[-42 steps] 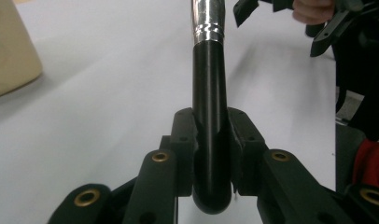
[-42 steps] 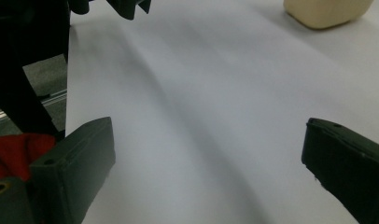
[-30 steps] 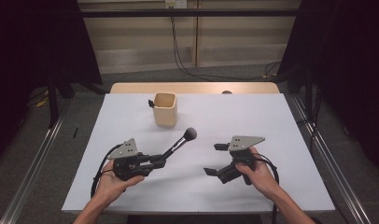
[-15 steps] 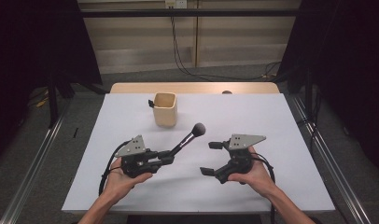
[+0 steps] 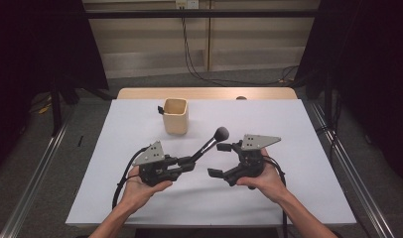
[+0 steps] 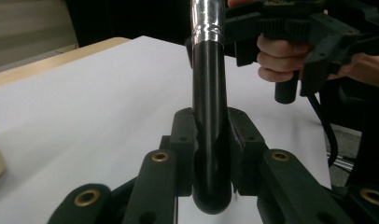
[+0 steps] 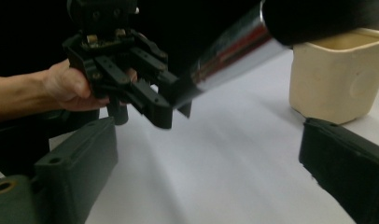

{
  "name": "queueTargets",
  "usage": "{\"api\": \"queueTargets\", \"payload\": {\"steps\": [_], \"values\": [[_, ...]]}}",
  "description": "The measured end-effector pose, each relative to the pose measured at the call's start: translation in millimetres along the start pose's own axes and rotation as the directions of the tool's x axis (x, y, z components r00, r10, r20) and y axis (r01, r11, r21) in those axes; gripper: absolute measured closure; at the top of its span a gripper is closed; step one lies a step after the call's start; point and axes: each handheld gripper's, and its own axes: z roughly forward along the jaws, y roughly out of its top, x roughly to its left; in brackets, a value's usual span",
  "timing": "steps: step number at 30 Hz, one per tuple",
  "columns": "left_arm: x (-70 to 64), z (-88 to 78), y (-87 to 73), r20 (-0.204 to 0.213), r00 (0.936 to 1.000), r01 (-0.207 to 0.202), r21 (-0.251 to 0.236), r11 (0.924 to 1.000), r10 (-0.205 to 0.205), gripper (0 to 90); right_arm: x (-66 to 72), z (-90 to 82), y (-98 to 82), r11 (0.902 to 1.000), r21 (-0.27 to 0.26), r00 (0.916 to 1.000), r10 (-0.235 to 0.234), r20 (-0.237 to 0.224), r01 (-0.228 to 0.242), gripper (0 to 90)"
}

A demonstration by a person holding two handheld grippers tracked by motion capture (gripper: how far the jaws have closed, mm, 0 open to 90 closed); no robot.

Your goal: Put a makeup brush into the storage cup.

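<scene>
A: What has the left gripper (image 5: 185, 162) got?

B: Its jaws are pinched shut on the butt end of a brush (image 5: 208, 144): a black handle, a shiny metal collar, and a dark round tuft. The brush slants up off the worktop (image 5: 299, 129), well in front of the cup (image 5: 176, 116), with the tuft toward the right gripper (image 5: 220, 158).

A: And that right gripper?

B: Jaws spread wide, nothing between them and nothing touched. They have just been closing a little, but no pad presses on anything. The tuft hangs just above its upper jaw in the high view.

A: How will the brush handle?

B: Light and stiff along the handle, I'd judge, but the lacquer and the chrome collar look slick, so it could swivel in a grip at one end. The tuft is soft and would crush. The bare black stretch (image 6: 209, 79) between the left gripper and the collar looks like the best place to take hold.

A: The cup?

B: Upright, at the far side of the worktop, well apart from both grippers.
</scene>
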Motion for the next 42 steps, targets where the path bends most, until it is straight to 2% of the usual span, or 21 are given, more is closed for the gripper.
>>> {"api": "queueTargets", "payload": {"steps": [6, 9, 12, 17, 19, 21, 30, 42], "values": [[-2.8, 3.9, -2.1, 0.015, 0.9999, -0.003, 0.008, 1.0, 0.003, 74.5, -1.5, 0.2, 0.0, 0.9997, -0.021, 0.9999, 0.011, -0.008, -0.011, 17.8], [-4.7, 5.5, -1.7, 0.015, 0.9998, -0.008, 0.002, 1.0, 0.008, 74.5, -1.5, 0.4, -0.1, 0.9995, -0.027, 0.9996, 0.015, -0.024, -0.016, 26.3], [-5.6, 7.3, -3.1, 0.012, 0.9999, -0.011, 0.01, 0.9999, 0.011, 74.5, -2.0, 1.1, -0.4, 0.9993, -0.033, 0.9996, 0.018, -0.023, -0.019, 28.1], [-5.9, 7.4, -4.1, 0.02, 0.9997, -0.012, 0.014, 0.9998, 0.012, 74.5, -3.2, -0.9, -0.4, 0.9982, -0.051, 0.9991, 0.031, -0.03, -0.032, 38.7], [-6.3, 8.5, -5.7, 0.021, 0.9997, -0.012, 0.019, 0.9997, 0.012, 74.5, -3.4, -1.3, -0.4, 0.998, -0.051, 0.9984, 0.035, -0.045, -0.037, 46.4], [-6.9, 9.8, -7.0, 0.026, 0.9996, -0.014, 0.024, 0.9996, 0.014, 74.5, -3.1, -0.3, -1.4, 0.9978, -0.049, 0.9977, 0.043, -0.053, -0.045, 47.1], [-8.3, 11.3, -8.0, 0.032, 0.9992, -0.024, 0.026, 0.9994, 0.024, 74.4, -5.6, -0.8, -3.8, 0.9913, -0.086, 0.9934, 0.094, -0.066, -0.1, 60.6], [-9.0, 14.9, -9.6, 0.033, 0.9988, -0.038, 0.026, 0.9989, 0.037, 74.4, -8.8, -1.7, -3.8, 0.9814, -0.106, 0.9834, 0.149, -0.103, -0.16, 67.3]]}}
